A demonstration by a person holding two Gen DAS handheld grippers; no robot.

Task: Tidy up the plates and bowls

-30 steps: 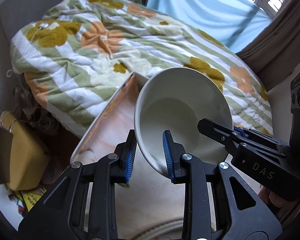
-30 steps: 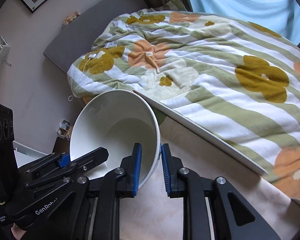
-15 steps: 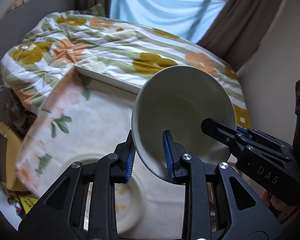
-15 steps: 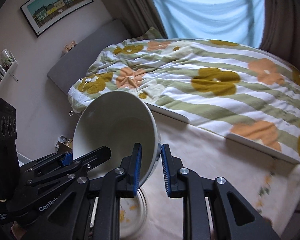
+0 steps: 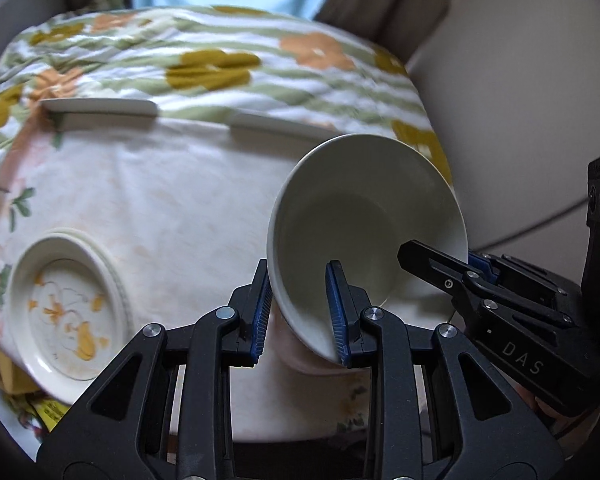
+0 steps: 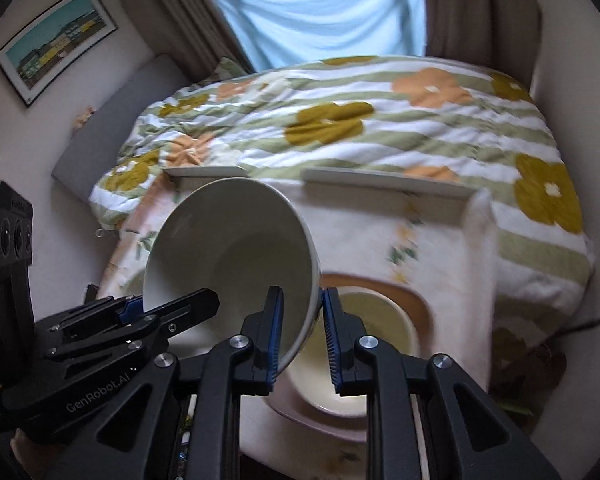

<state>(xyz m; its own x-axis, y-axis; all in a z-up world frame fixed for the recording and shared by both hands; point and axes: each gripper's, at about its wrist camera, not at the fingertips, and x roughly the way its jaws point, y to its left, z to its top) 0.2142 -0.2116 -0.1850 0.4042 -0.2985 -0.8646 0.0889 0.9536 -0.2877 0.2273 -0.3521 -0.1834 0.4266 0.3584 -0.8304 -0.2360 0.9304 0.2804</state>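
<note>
left wrist view shows a plain white bowl [image 5: 364,232] held in the air, tipped on its side so the hollow faces away from the camera toward the bed. it is deep, smooth and unpatterned, with a thin rim and a slightly greyer shade toward its bottom. the left gripper [image 5: 302,312] has its blue-padded fingers closed on the near rim, one pad [image 5: 260,312] outside the wall and the other inside the bowl. the right gripper [image 5: 456,264] reaches in from the right and pinches the opposite side of the same rim, its dark upper finger lying inside the bowl.

right wrist view gives the same bowl [image 6: 232,248] from the other side, again tilted, mouth up and away. the right gripper [image 6: 300,332] is narrowed onto the rim, one blue pad inside the wall and one just outside it. the left gripper [image 6: 148,304] comes in from the left and clamps the far rim.

below the bowl lies a table covered by a pale floral cloth [image 5: 172,200]. a shallow dish with orange painted flowers [image 5: 66,312] sits on the cloth at the left, well apart from the held bowl. in the right wrist view a cream bowl [image 6: 376,332] rests on a pinkish-brown plate [image 6: 416,296] directly under the right gripper; they are blurred. behind the table is a bed with a striped flowered quilt [image 6: 380,124].
</note>
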